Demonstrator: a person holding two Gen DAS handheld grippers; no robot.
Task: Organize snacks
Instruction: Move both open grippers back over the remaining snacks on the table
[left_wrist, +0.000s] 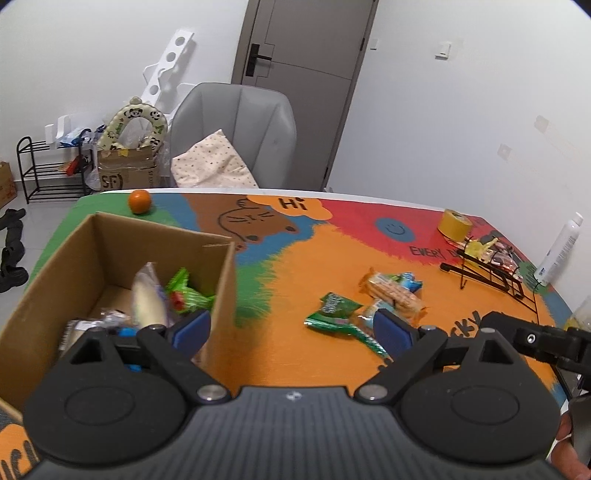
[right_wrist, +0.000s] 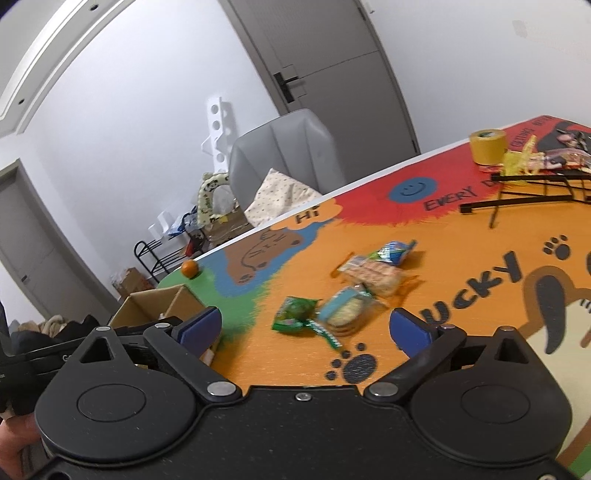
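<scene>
Left hand-held gripper (left_wrist: 291, 330) wide open, empty, right hand-held gripper (right_wrist: 306, 326) likewise

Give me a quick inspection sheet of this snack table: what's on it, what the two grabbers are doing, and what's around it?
Surface: table under a colourful cartoon mat.
Job's things: cardboard box already holding several packets; loose snack packets clustered on the orange area, including a green packet and a cracker pack.
Clutter: orange, yellow tape roll, black wire rack, white bottle.
Grippers: left gripper open and empty; right gripper open and empty.
Cables: nothing seen.
Surroundings: grey chair with a cushion, grey door, shoe rack.
</scene>
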